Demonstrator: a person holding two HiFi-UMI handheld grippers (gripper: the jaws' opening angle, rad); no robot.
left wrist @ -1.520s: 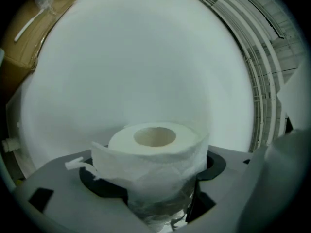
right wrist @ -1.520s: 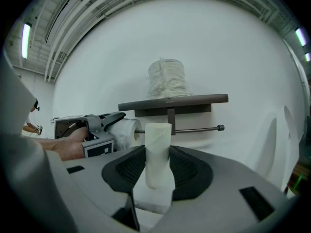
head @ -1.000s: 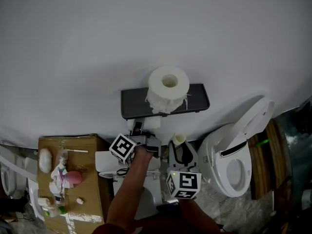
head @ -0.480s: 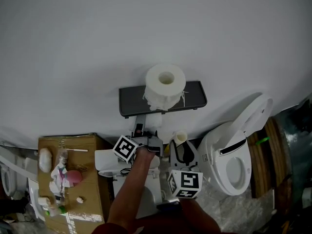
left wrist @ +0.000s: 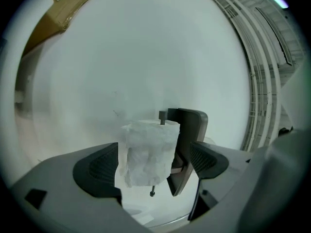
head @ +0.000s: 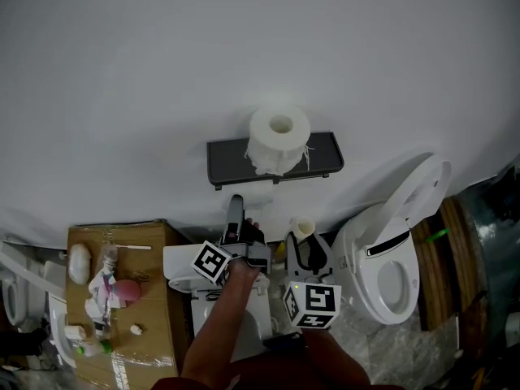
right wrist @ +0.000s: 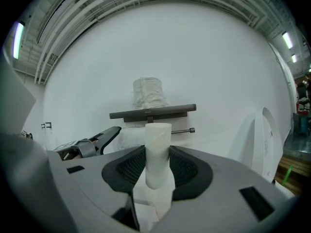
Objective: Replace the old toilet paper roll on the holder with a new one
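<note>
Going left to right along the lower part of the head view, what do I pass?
Cardboard box, left gripper (jaws opening, nothing between them), right gripper gripping the empty tube, toilet.

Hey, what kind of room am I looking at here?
Probably a bathroom, or a mock-up of one: a white toilet with its lid up, a dark wall-mounted paper holder, and a toilet paper roll on its shelf.

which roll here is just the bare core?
The tube clamped upright in the right tool: no paper on it. The full roll stands on the dark shelf; a second roll hangs on the rod.
</note>
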